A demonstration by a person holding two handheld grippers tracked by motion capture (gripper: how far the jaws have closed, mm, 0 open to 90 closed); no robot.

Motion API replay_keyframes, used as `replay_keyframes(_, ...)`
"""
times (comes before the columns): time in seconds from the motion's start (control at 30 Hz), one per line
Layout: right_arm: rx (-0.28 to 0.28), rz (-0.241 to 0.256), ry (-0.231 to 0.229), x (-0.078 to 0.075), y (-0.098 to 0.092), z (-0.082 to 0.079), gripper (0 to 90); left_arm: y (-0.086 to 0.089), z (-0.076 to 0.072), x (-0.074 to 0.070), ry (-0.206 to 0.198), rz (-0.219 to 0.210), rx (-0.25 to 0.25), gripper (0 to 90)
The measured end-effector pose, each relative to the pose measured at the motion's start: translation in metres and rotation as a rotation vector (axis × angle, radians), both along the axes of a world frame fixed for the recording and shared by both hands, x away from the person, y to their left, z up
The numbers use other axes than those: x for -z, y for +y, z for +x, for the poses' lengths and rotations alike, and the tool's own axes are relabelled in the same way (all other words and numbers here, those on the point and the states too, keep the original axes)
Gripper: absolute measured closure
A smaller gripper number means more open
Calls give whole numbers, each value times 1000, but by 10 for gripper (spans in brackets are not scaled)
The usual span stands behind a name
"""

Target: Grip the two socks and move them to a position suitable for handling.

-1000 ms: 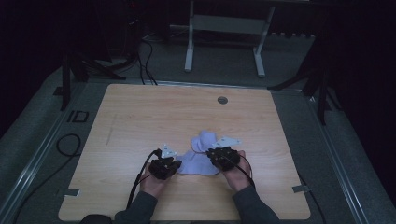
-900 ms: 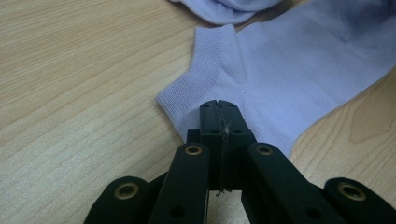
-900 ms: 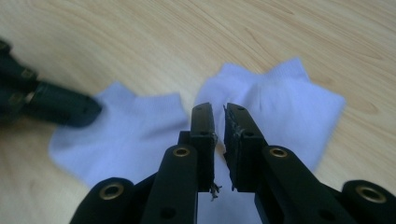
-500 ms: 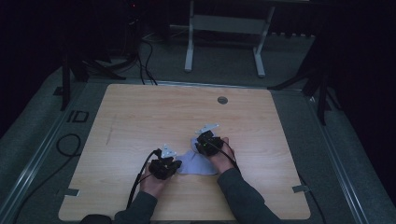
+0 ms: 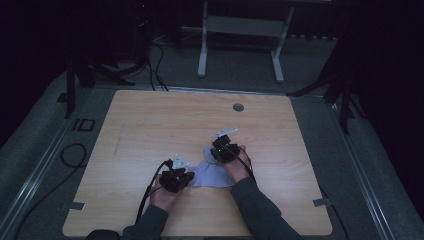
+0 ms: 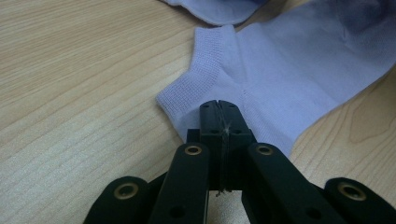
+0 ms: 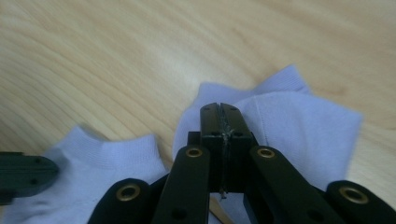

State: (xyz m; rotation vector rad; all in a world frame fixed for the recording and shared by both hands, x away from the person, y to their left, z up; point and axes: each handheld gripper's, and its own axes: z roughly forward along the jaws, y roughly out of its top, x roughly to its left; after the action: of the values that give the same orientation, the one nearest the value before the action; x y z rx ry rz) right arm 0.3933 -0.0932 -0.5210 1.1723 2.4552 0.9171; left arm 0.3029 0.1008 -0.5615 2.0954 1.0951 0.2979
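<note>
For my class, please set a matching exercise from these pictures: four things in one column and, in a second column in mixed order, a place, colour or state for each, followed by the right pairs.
Things
1. sock
2. left gripper
3. table
4. round hole

Place, colour or state
A. light wood grain
B. pale lilac, lying flat between the two hands
C. near the table's far edge
D. black jaws shut on the ribbed cuff

Pairs: 1-B, 2-D, 3-A, 4-C
</note>
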Motion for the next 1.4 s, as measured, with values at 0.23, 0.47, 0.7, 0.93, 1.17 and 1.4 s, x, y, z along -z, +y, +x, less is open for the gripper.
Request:
replay_keyframes(0.23, 29, 81, -7, -18, -20, 2, 895, 0, 0, 0, 5, -7, 0, 896)
replay_keyframes(0.47, 72, 118, -14, -23, -42, 3, 895, 0, 0, 0, 3, -4, 1, 896)
replay_keyframes(0.7, 106, 135, 7, -19, -62, 5, 895, 1, 0, 0, 4, -8, 0, 896)
replay_keyframes(0.93, 131, 148, 26, -15, -78, 8, 895, 1, 1, 0, 5, -11, 1, 896)
replay_keyframes(1.17, 150, 139, 36, -11, -87, 10, 894, 1, 1, 0, 4, -9, 1, 896)
replay_keyframes(1.4, 172, 98, 22, -7, -95, 8, 892, 1, 1, 0, 3, -9, 1, 896)
